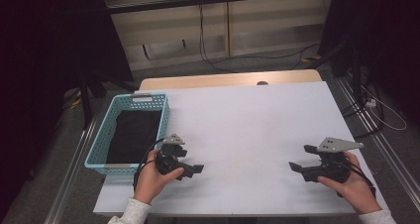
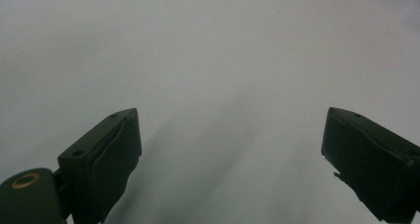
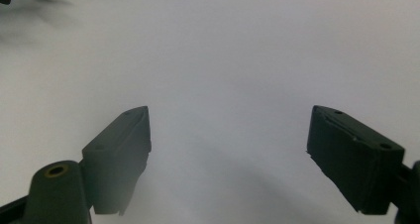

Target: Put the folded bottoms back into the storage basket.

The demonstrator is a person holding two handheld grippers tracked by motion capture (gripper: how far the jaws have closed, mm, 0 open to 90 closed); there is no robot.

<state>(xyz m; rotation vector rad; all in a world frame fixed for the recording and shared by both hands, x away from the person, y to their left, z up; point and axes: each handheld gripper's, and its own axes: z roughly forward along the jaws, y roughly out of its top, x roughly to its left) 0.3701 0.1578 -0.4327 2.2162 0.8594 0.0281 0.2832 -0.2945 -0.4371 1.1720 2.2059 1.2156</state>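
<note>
Pictured from above: two hand-held grippers resting low over a white table [image 1: 247, 130], both empty. Left gripper [image 1: 197, 169] near the front-left of the sheet, just beside a turquoise basket [image 1: 101, 135], jaws pointing toward the middle of the table and standing wide apart with nothing between them, as confirmed in the left gripper view [image 2: 230, 149]. Right gripper [image 1: 296, 166] well apart from it at the front-right, jaws likewise spread and bare, aimed back across the sheet toward its partner; same wide gap in the right gripper view [image 3: 228, 149]. Looks like a ready pose, hands parked to either side so the working surface lies open between them. Inside the basket, a dark folded cloth [image 1: 133, 135], soft and matte, lying flat against the bottom — probably the item to be handled, hence the left gripper's place close to the rim. Basket of moulded plastic, rectangular, walls perforated in a lattice, a handle slot at the far end. Jaw pads black, blocky, wedge-shaped, rubbery in look. Table covering smooth, pale, featureless.
</note>
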